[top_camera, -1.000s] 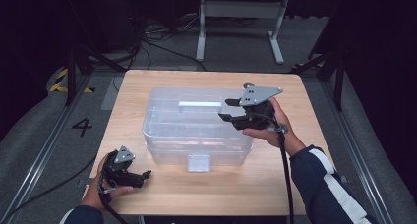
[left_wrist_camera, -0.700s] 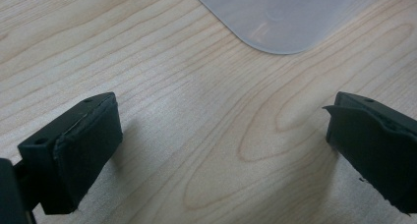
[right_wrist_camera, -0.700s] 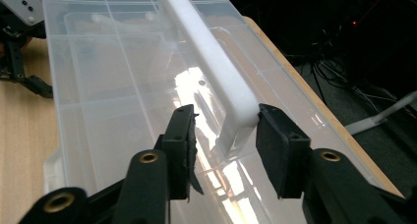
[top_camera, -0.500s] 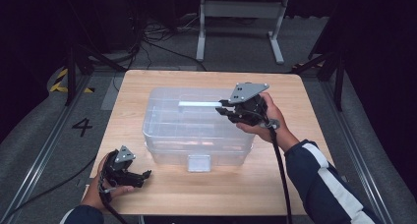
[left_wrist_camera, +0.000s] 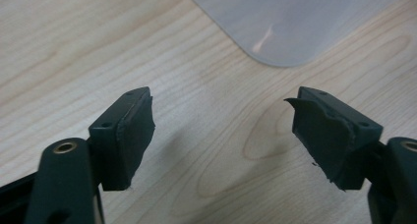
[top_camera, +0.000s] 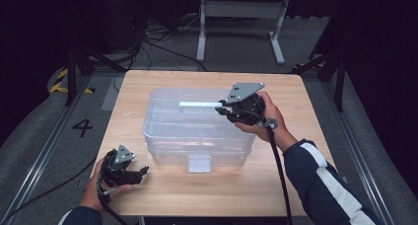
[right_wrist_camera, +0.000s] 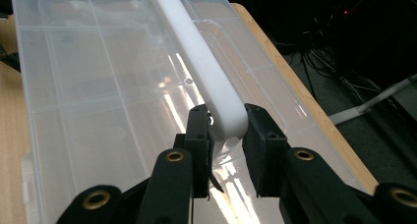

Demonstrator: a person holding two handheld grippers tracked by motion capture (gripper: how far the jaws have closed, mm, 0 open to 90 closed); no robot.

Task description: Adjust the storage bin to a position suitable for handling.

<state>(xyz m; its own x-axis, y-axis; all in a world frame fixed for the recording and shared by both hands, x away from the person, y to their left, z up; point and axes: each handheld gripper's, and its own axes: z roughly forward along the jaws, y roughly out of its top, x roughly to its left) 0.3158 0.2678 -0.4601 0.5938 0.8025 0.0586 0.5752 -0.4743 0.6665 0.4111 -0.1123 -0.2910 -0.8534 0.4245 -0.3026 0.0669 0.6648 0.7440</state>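
Since the earlier frame, right claw (right_wrist_camera: 226, 135) has been closing and now clamps the white handle (right_wrist_camera: 196, 52) atop the clear organizer box (top_camera: 197, 131) mid-worktop (top_camera: 305, 185), ready to lift. Left claw (left_wrist_camera: 221, 130), narrowing, stands open and empty beside the box's corner.

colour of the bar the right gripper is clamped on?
White. The bar shows best in the right gripper view, lying on the clear plastic box.
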